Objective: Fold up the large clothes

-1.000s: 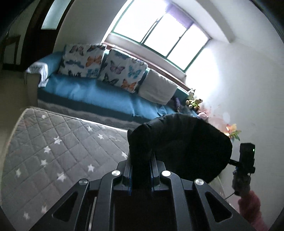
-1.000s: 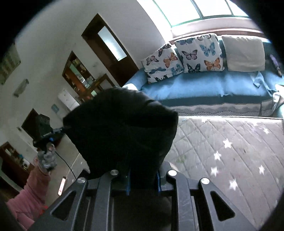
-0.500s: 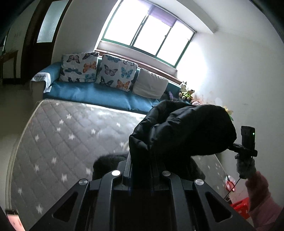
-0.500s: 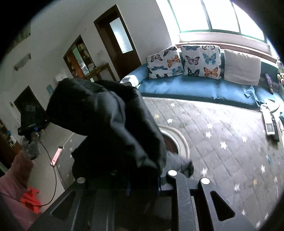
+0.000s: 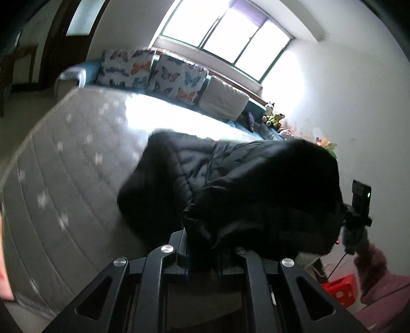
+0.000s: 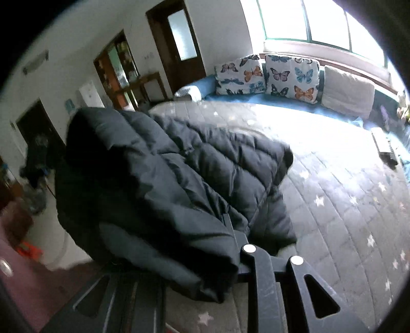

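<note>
Black quilted puffer jacket (image 6: 179, 179) being laid on the grey star-patterned mattress (image 6: 346, 205).
Left gripper (image 5: 205, 246) and right gripper (image 6: 225, 230), 2 in all, are each nearly closed, pinching its edge; it lies bunched, no fold finished.

jacket (image 6: 179, 184): bunched on the near-left part of the mattress (image 6: 346, 194)
left gripper (image 5: 205, 253): at the jacket's near edge, fabric between its jaws
right gripper (image 6: 230, 246): under the jacket's near fold
sofa (image 6: 256, 98): behind the mattress, below the window (image 6: 307, 20)
cushions (image 6: 289, 74): along the sofa's back
door (image 6: 179, 43): left of the sofa
</note>
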The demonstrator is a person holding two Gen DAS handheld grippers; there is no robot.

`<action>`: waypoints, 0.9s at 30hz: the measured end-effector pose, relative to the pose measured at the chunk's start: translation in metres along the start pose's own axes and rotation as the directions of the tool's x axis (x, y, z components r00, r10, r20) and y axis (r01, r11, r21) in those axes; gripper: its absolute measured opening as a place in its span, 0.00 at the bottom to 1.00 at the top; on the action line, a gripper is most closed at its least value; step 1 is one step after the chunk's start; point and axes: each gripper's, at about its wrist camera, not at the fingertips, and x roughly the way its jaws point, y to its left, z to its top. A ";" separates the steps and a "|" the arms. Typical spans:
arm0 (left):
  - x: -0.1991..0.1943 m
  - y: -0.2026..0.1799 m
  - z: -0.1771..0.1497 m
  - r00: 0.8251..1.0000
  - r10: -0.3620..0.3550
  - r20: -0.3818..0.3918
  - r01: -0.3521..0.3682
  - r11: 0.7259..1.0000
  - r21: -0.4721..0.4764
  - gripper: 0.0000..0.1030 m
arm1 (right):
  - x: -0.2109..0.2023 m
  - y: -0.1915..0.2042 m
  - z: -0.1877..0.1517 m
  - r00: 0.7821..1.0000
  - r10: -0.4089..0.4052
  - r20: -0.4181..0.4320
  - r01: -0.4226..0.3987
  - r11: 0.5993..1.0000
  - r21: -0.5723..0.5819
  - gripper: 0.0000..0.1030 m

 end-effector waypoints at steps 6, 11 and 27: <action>0.015 0.019 -0.047 0.999 0.020 -0.046 -0.020 1.000 0.013 0.14 | 0.015 0.013 -0.033 0.999 -0.040 -0.016 0.038 0.996 -0.083 0.24; 0.020 0.035 -0.061 0.993 0.034 -0.117 -0.034 0.999 0.000 0.21 | 0.034 0.015 -0.047 0.995 -0.094 -0.033 0.088 0.984 -0.157 0.25; -0.057 -0.015 0.045 0.997 0.070 0.023 -0.068 0.996 -0.052 0.21 | 0.045 0.048 -0.075 0.967 -0.253 0.032 0.249 0.910 -0.332 0.26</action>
